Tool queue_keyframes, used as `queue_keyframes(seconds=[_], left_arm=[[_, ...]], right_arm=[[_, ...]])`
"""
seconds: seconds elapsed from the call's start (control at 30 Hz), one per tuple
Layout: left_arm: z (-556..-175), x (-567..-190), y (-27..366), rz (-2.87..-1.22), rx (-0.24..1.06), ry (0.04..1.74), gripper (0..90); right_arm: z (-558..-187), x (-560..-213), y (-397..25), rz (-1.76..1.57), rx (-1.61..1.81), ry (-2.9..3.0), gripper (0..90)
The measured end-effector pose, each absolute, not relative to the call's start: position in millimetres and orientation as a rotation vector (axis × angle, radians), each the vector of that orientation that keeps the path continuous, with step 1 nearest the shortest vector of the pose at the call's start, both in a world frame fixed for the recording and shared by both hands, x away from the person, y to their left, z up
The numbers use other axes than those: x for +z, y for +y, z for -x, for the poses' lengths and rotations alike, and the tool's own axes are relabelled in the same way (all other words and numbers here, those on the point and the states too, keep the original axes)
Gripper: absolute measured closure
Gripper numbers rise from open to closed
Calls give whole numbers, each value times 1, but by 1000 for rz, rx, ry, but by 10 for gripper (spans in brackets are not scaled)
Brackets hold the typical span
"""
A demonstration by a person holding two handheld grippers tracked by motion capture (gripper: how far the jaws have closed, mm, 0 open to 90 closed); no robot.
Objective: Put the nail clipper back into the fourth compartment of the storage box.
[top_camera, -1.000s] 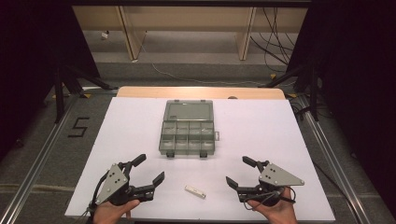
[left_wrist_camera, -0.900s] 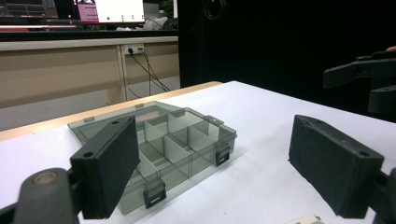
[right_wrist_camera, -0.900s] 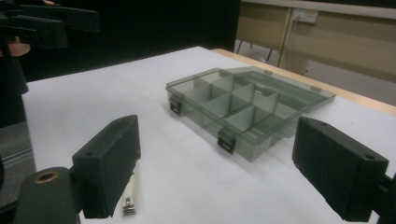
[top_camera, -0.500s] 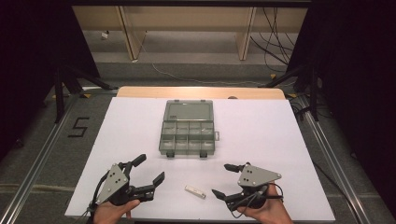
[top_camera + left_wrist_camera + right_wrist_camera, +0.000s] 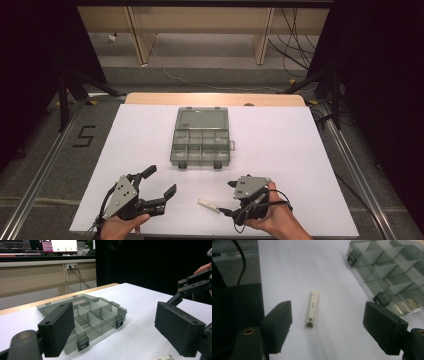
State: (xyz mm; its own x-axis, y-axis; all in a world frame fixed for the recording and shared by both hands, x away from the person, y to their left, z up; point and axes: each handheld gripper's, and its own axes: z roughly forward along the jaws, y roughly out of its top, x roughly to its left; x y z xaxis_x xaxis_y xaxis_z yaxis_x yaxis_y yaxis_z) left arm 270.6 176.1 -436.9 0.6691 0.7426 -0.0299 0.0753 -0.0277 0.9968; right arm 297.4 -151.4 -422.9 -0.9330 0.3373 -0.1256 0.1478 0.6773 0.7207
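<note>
Two grippers sat low at the near edge of the white table (image 5: 300, 135). The right gripper (image 5: 231, 199) had its jaws spread wide, holding nothing, and pointed at the small cream nail clipper (image 5: 312, 308) lying flat on the table just ahead of it; in the right gripper view the clipper lay between the two jaws but beyond their tips, touching neither. A faint mark and some print showed on the clipper's top, too small to read. The left gripper (image 5: 157, 186) was wide open too and empty, off to the clipper's left. Farther out, mid-table, stood the smoky clear compartment box (image 5: 201, 138), lid thrown back, its compartments showing nothing inside. Nothing lay between clipper and box. On the floor to the left was a black "5" (image 5: 84, 136).
</note>
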Motion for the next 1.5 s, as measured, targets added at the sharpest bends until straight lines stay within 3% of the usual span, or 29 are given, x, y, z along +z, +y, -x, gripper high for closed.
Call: queue_keyframes(seconds=[0.7, 1.5], left_arm=[[-271, -437, 176, -1526, 610, 703, 157], [-270, -437, 177, -1526, 606, 703, 157]], right_arm=[[-321, -443, -101, -366, 731, 2894, 337], [-333, -459, -73, -358, 506, 3061, 654]])
